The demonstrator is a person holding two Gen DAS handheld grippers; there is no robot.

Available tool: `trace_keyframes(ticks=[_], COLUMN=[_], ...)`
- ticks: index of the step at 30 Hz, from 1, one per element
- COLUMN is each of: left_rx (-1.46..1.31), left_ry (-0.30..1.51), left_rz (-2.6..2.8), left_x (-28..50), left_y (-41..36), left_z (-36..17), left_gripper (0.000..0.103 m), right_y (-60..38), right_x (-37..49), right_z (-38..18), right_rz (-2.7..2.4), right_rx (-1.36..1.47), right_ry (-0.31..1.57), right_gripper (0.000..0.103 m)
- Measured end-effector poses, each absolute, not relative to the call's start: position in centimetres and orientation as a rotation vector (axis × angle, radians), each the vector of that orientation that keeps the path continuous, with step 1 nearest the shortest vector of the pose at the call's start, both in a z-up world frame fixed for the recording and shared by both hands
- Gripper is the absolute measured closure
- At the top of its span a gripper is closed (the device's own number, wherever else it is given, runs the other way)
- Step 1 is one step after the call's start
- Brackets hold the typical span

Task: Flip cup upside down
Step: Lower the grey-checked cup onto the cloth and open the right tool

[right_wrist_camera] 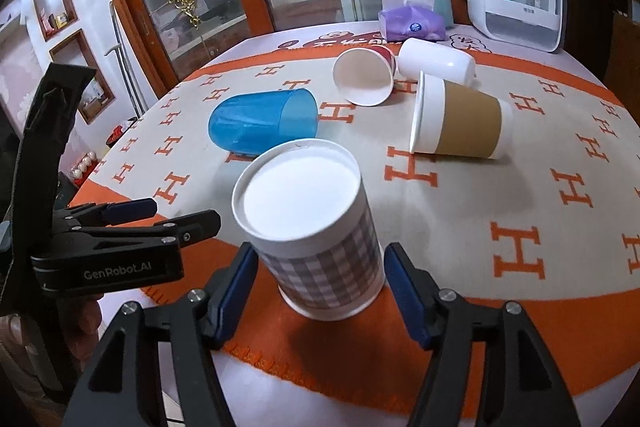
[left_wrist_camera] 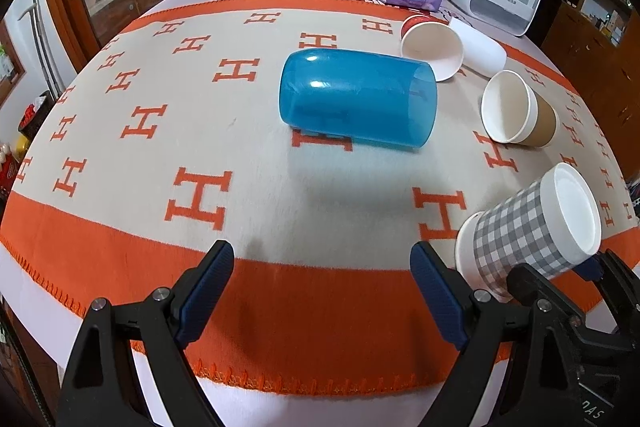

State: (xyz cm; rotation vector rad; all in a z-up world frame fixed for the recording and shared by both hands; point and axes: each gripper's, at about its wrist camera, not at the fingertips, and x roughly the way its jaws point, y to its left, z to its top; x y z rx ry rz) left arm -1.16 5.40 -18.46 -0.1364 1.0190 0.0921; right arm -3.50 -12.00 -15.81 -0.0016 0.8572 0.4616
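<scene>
Checked cup (right_wrist_camera: 320,227) is seen upside down near the front edge of the orange-and-cream cloth (right_wrist_camera: 520,187), its white base facing up and its rim tilted, one edge touching the cloth. It sits between the fingers of the right gripper (right_wrist_camera: 320,291), whose jaws are spread slightly wider than the cup; contact cannot be told. The left gripper (left_wrist_camera: 322,291) is held wide apart with nothing in it. Behind, 4 cups lie on their sides: a blue cup (left_wrist_camera: 356,99), a brown-sleeved cup (left_wrist_camera: 516,115), a red paper cup (left_wrist_camera: 432,47) and a white cup (right_wrist_camera: 436,61).
</scene>
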Motion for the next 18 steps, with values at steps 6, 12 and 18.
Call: trace_keyframes(ticks=[6, 12, 18], left_rx=[-0.131, -0.114, -0.103], left_ry=[1.007, 1.004, 1.016], left_rz=[0.073, 0.063, 0.068], left_x=[-1.8, -2.7, -3.5], left_y=[4.6, 3.6, 3.1], left_z=[-17.0, -14.5, -11.4], left_gripper=[0.014, 0.014, 0.014], right_y=[-12.7, -13.1, -14.0], right_x=[-4.4, -5.6, -5.8], right_z=[-14.2, -11.2, -8.2], right_rz=[0.467, 0.450, 0.440], right_rx=[0.031, 0.025, 0.090], right_ry=[0.863, 0.849, 0.874], right_gripper=[0.037, 0.037, 0.037])
